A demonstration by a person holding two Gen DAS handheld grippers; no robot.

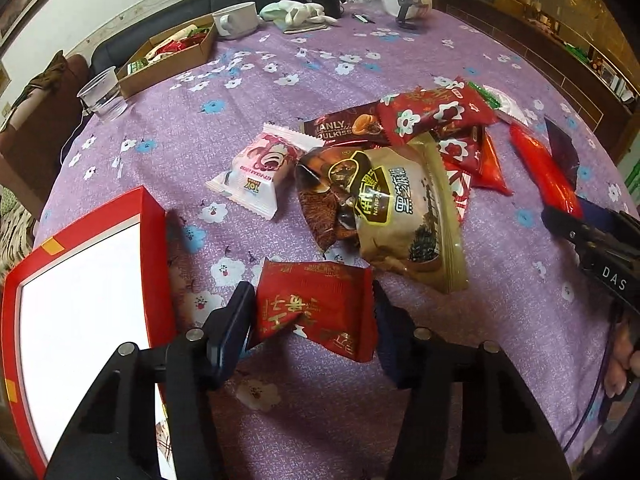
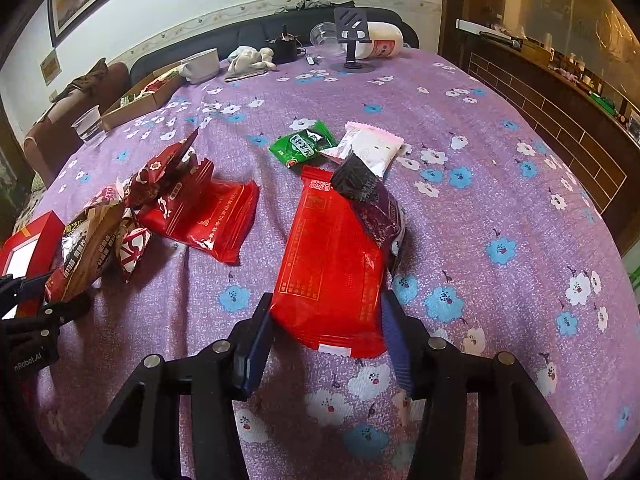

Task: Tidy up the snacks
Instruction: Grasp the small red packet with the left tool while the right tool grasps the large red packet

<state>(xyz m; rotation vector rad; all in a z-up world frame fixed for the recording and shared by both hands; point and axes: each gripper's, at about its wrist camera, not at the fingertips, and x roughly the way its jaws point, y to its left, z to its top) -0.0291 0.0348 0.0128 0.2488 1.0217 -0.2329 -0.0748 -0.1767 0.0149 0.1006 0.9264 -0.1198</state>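
At six o'clock in the left wrist view, the left gripper [image 1: 314, 314] is clenched on a small red packet with gold lettering [image 1: 316, 308], both fingers pressed against its sides just above the purple flowered tablecloth [image 1: 480, 272]. Toward nine o'clock of it stands a red box with a white inside [image 1: 86, 292], its near wall just beside the left finger. At twelve o'clock of the held packet lies the heap of snacks: a tan and gold bag [image 1: 404, 216] nearest, a pink and white packet [image 1: 260, 168] at eleven o'clock, a brown cake wrapper [image 1: 344, 126] and red flowered packets [image 1: 436, 114] beyond.

In the right wrist view the right gripper [image 2: 326, 320] grasps a long red packet [image 2: 332, 264] by its near end, fingers closed on both edges. A dark purple wrapper [image 2: 372, 204] rests across that packet's far right corner at one o'clock. Beyond it, at twelve o'clock, lie a green packet [image 2: 302, 148] and a pale pink packet [image 2: 372, 148], touching each other. At ten o'clock another red packet [image 2: 212, 220] leans under the heap.

Far across the table, at eleven o'clock, sit a cardboard tray of snacks [image 1: 168, 56], a clear plastic cup [image 1: 102, 96] and a white mug [image 1: 236, 20]; a black phone stand [image 2: 352, 44] stands at twelve o'clock.
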